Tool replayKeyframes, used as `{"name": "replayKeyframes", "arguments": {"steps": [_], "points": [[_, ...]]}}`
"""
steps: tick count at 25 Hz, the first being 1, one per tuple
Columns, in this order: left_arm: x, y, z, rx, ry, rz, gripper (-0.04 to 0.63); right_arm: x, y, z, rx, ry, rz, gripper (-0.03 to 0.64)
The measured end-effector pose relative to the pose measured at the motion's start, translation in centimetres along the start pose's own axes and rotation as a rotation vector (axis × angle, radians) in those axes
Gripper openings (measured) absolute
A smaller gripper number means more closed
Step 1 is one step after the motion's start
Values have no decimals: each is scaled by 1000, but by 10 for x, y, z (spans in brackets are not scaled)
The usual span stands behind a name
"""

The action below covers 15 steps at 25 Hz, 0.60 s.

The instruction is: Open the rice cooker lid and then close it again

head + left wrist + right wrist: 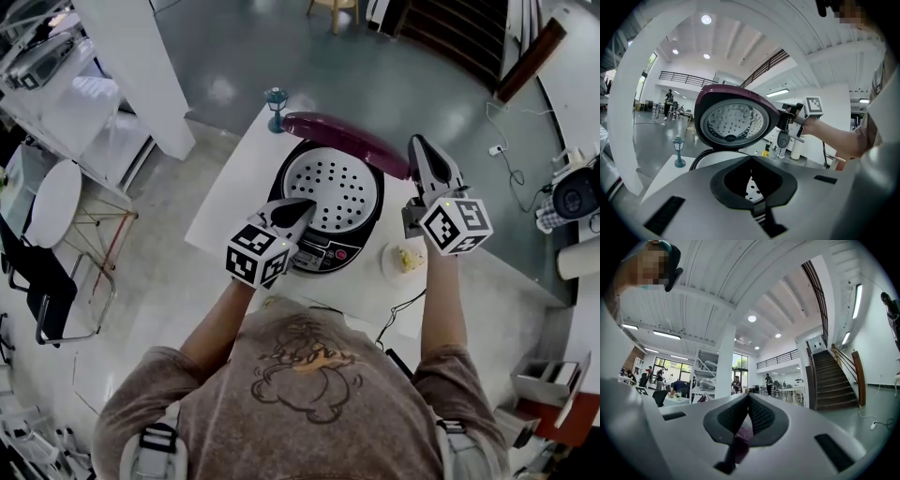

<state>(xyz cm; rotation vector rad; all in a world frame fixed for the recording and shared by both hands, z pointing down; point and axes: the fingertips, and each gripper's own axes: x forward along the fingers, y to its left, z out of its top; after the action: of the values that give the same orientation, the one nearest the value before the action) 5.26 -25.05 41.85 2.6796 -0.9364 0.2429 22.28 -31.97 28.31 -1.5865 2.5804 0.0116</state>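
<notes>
The rice cooker (323,251) stands on a white table (232,192) with its maroon lid (342,141) raised, and the perforated inner plate (330,190) is bare. My right gripper (413,142) is shut, its tips against the lid's right edge. In the left gripper view the right gripper (784,117) meets the lid (733,123) at that same rim. Maroon lid (743,436) shows under the shut right gripper (748,395). My left gripper (305,204) hovers shut over the cooker's front, holding nothing. Its tips (751,158) meet in its own view.
A small teal lamp figurine (276,98) stands at the table's far corner, behind the lid. A plate of food (405,258) lies right of the cooker, under my right arm. A power cable (398,314) hangs off the near edge. A chair (56,281) stands on the floor at left.
</notes>
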Motion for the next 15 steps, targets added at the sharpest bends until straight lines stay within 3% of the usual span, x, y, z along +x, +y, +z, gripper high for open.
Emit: {"name": "replayKeyframes", "arguments": {"steps": [15], "points": [[18, 9, 12, -7, -15, 6, 21, 42, -48, 38, -20, -62, 1, 3]]}}
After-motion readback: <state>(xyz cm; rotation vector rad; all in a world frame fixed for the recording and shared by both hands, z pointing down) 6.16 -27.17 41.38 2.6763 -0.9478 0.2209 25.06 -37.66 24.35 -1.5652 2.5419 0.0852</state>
